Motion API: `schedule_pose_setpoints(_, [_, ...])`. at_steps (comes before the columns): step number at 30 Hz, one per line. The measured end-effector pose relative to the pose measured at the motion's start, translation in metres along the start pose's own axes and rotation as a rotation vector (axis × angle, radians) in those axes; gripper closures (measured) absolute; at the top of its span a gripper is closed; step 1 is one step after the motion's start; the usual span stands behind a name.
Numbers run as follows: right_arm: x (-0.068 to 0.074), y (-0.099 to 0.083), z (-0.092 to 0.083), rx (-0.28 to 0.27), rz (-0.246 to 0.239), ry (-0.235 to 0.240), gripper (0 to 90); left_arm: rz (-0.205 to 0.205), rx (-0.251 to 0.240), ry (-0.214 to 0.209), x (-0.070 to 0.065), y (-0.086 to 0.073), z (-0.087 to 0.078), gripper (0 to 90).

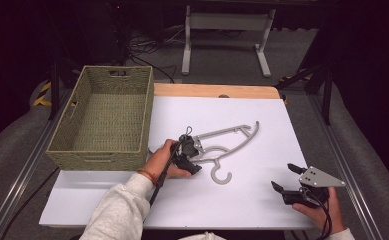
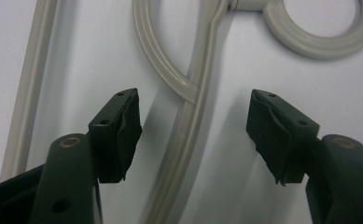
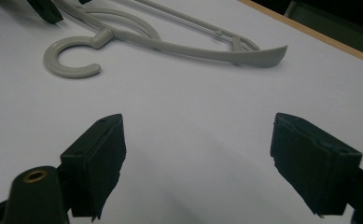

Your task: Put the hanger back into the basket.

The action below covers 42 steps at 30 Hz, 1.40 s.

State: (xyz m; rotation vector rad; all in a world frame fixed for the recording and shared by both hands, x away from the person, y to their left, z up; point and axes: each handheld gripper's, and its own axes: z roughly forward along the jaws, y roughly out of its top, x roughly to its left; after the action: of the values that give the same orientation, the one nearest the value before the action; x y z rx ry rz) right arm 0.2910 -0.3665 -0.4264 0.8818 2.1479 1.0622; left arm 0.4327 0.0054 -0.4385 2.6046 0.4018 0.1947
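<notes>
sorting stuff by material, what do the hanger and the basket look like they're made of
Hanger: probably moulded plastic, grey-beige, with a smooth, slightly glossy, ribbed surface. Basket: looks like woven fibre, perhaps seagrass or paper cord, olive-green and matte, with a braided texture.

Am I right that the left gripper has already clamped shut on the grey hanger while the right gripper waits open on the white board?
Not quite. The left gripper is open: the left gripper view shows its pads apart, the grey hanger between them untouched. The right gripper does wait open over the white board.
</notes>
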Motion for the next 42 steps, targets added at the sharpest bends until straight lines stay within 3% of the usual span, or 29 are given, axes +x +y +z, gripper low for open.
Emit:
schedule_pose_setpoints(1, [0.0,0.0,0.0,0.0,0.0,0.001,19.1,-0.002,0.001,-0.006,0.001,0.0,0.0,35.3])
schedule_pose_setpoints(2, [0.0,0.0,0.0,0.0,0.0,0.002,19.1,-0.004,-0.011,-0.039,0.001,-0.002,0.0,38.2])
schedule_pose_setpoints(4, [0.0,0.0,0.0,0.004,-0.001,0.004,19.1,-0.004,-0.014,-0.062,0.001,-0.003,-0.001,50.0])
schedule_pose_setpoints(7, [0.0,0.0,0.001,0.012,-0.008,0.014,19.0,-0.001,0.001,-0.064,-0.002,-0.001,-0.002,53.8])
schedule_pose_setpoints(13, [0.001,0.0,0.002,0.022,-0.014,0.026,18.5,0.026,0.019,-0.088,-0.003,0.0,-0.004,75.9])
schedule_pose_setpoints(15, [0.001,-0.001,0.003,0.024,-0.003,0.023,18.4,0.051,0.03,-0.08,-0.004,0.001,-0.004,78.2])
schedule_pose_setpoints(22, [0.001,-0.001,0.002,0.023,-0.002,0.026,18.3,0.153,0.078,-0.02,-0.014,0.007,-0.004,81.0])
schedule_pose_setpoints(27, [0.001,-0.001,0.002,0.031,-0.006,0.036,18.4,0.147,0.072,-0.034,-0.011,0.006,-0.004,80.1])
schedule_pose_setpoints(29, [0.001,-0.001,0.003,0.033,-0.009,0.04,18.4,0.113,0.075,-0.028,-0.01,0.006,-0.005,75.3])
schedule_pose_setpoints(30, [0.002,-0.001,0.003,0.034,-0.01,0.043,18.5,0.099,0.087,-0.048,-0.008,0.006,-0.006,69.2])
schedule_pose_setpoints(33, [0.001,-0.001,0.003,0.04,-0.01,0.049,18.6,0.089,0.148,-0.106,0.0,0.008,-0.007,63.1])
schedule_pose_setpoints(38, [0.002,-0.001,0.005,0.048,-0.005,0.065,18.8,0.109,0.227,-0.124,0.002,0.019,-0.005,62.8])
schedule_pose_setpoints(42, [0.002,-0.001,0.006,0.051,-0.011,0.073,18.7,0.123,0.274,-0.11,-0.002,0.026,-0.003,66.7])
